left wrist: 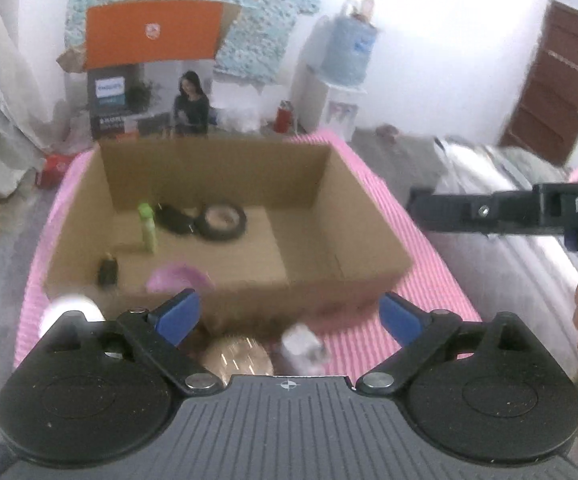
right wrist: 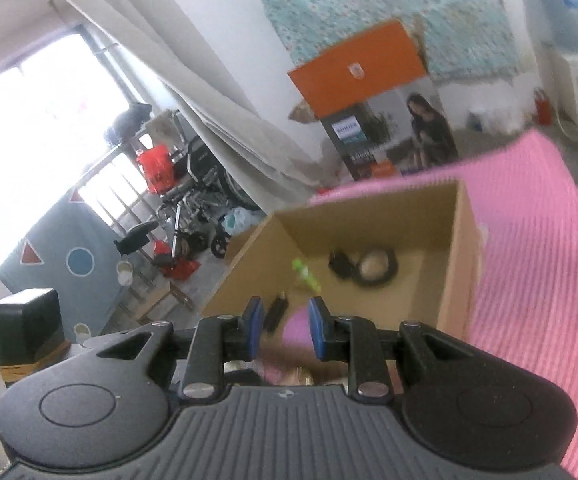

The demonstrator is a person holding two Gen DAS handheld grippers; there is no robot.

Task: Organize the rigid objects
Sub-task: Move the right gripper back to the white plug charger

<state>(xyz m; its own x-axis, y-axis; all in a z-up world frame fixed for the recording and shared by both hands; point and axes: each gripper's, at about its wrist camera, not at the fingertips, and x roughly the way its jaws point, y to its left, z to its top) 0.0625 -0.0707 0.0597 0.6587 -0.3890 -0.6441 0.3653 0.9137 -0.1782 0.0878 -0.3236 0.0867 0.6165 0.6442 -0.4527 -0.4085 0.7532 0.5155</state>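
- Still outside the box, in front of its near wall on the pink ribbed mat (left wrist: 373,344): a round golden-brown disc-like object (left wrist: 236,356), a small white boxy item (left wrist: 303,346) and a white rounded object (left wrist: 71,308) at the left — all blurred, so what they are I can't say.
- They look small, hard and light; I'd take the white boxy one across its flat sides, and the disc by its rim, as it may slip.
- Already inside the open brown cardboard box (left wrist: 353,216): a slim green bottle (left wrist: 147,227) standing upright, a black ring-shaped piece (left wrist: 225,222), a small black block (left wrist: 107,271) and a pink rounded lid-like thing (left wrist: 177,277).
- The left hand-held gripper (left wrist: 289,312) has its blue pads spread wide, nothing between them, hovering above the loose pieces.
- The right hand-held gripper (right wrist: 285,332) is nearly closed and appears empty, aimed at the box's near left corner.
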